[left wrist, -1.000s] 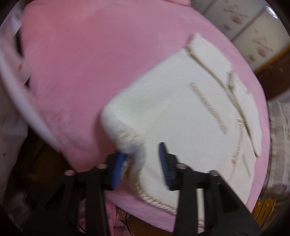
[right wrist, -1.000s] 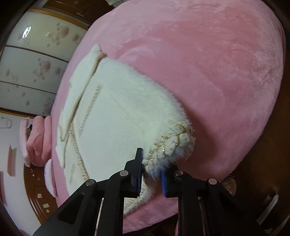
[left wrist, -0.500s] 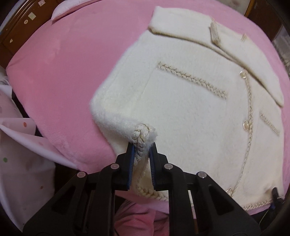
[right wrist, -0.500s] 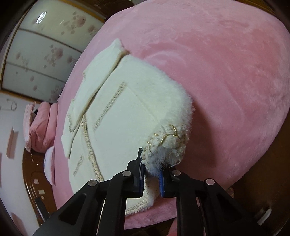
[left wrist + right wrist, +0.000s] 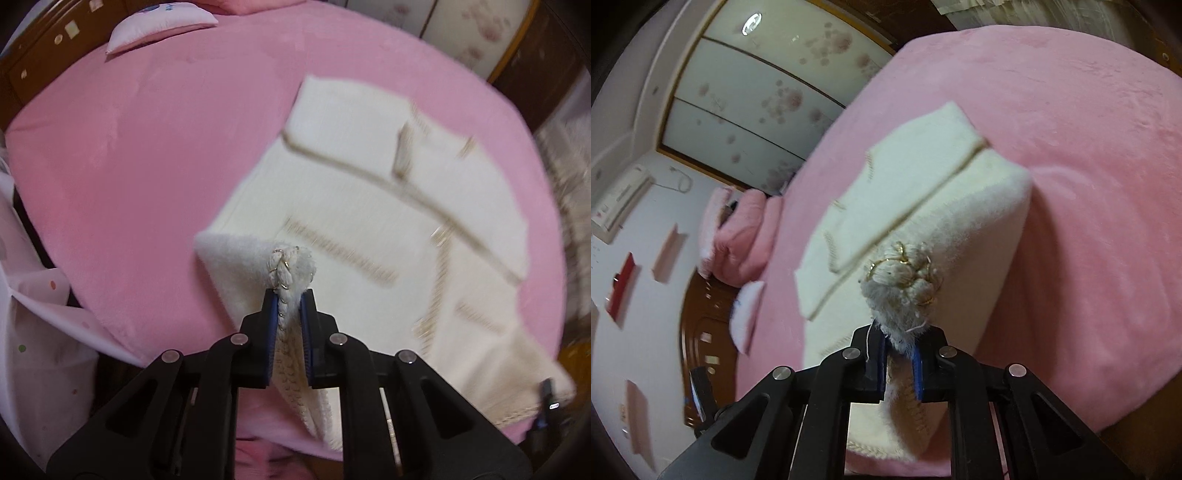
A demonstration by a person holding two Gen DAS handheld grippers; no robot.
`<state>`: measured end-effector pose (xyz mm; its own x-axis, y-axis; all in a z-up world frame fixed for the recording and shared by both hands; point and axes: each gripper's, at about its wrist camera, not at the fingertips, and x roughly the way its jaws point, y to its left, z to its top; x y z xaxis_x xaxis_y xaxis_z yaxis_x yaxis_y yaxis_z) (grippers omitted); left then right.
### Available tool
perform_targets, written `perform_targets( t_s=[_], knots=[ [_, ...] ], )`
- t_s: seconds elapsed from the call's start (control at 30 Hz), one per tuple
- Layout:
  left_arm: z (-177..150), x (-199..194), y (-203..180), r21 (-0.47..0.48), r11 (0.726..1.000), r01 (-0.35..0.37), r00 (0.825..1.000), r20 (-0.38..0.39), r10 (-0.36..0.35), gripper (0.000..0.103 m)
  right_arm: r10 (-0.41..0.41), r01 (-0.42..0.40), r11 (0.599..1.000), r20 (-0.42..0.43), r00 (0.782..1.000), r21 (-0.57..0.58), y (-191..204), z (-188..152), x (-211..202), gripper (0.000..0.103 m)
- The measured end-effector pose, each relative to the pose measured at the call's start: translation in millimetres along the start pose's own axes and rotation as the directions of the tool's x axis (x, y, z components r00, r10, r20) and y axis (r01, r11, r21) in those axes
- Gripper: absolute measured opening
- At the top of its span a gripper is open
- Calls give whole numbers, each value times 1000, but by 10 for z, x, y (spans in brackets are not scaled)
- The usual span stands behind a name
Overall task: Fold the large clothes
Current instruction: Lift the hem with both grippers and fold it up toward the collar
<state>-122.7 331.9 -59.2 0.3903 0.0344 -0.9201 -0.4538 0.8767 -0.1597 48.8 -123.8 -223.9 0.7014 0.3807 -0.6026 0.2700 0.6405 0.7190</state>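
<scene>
A cream fuzzy jacket [image 5: 351, 192] with gold braid trim lies on the pink bed cover [image 5: 129, 147], its sleeves folded across the front. My left gripper [image 5: 288, 295] pinches one braided hem corner, its jaws still closing on the fabric, and that corner is raised off the bed. In the right wrist view the jacket [image 5: 923, 184] rises from the pink cover [image 5: 1089, 147] toward my right gripper [image 5: 899, 332], which is shut on the other braided hem corner. The hem between the two corners hangs out of sight below the fingers.
A pink-and-white pillow [image 5: 159, 26] lies at the head of the bed by the wooden headboard [image 5: 37, 62]. A folded pink quilt [image 5: 738, 236] sits there too. Flowered sliding doors [image 5: 757, 92] stand beyond the bed. White dotted fabric [image 5: 33, 314] hangs at the left.
The left jaws have closed onto the hem corner. Both grippers have lifted with their corners, and more of the bed shows below them.
</scene>
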Motion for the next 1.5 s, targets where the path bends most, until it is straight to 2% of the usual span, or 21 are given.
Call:
perform_targets(
  t_s=[0.13, 0.27, 0.43, 0.57, 0.77, 0.87, 0.97, 1.2, 1.33, 1.43, 1.5],
  knots=[
    [398, -327, -69, -36, 996, 87, 995, 42, -85, 9, 66, -70, 995, 68, 996, 70, 176, 260, -31, 10],
    [842, -700, -86, -50, 988, 149, 980, 143, -141, 9, 144, -174, 975, 201, 969, 141, 325, 654, -184, 9],
    [1365, -1031, -140, -13, 978, 207, 948, 250, -197, 9, 162, -205, 971, 296, 941, 121, 597, 1074, -240, 9],
    [1742, -935, -198, -27, 972, 234, 946, 236, -221, 9, 138, -190, 973, 327, 935, 130, 767, 1322, -145, 9],
    [2176, -606, -217, -86, 966, 242, 947, 238, -216, 9, 96, -155, 979, 366, 926, 135, 924, 1582, 101, 9],
    [2403, -291, -376, -70, 973, 222, 951, 235, -200, 9, 59, -123, 983, 403, 913, 135, 936, 1709, 272, 9],
    [2614, -43, -573, -58, 976, 208, 951, 247, -188, 9, 41, -100, 987, 401, 915, 126, 967, 1897, 534, 9],
    [3054, 528, -1052, -87, 983, 159, 961, 241, -134, 9, 28, -70, 991, 326, 945, 117, 952, 2538, 1392, 9],
    [3354, 1013, -1321, -59, 991, 116, 979, 175, -104, 9, -50, 28, 996, 277, 960, 83, 1016, 2846, 1939, 9],
    [3516, 1388, -1428, -68, 992, 103, 985, 144, -92, 9, -98, 87, 995, 225, 969, 58, 990, 3020, 2363, 9],
    [3592, 1657, -1518, -42, 995, 85, 991, 110, -80, 9, -131, 124, 991, 194, 972, 48, 979, 3090, 2589, 9]
  ],
)
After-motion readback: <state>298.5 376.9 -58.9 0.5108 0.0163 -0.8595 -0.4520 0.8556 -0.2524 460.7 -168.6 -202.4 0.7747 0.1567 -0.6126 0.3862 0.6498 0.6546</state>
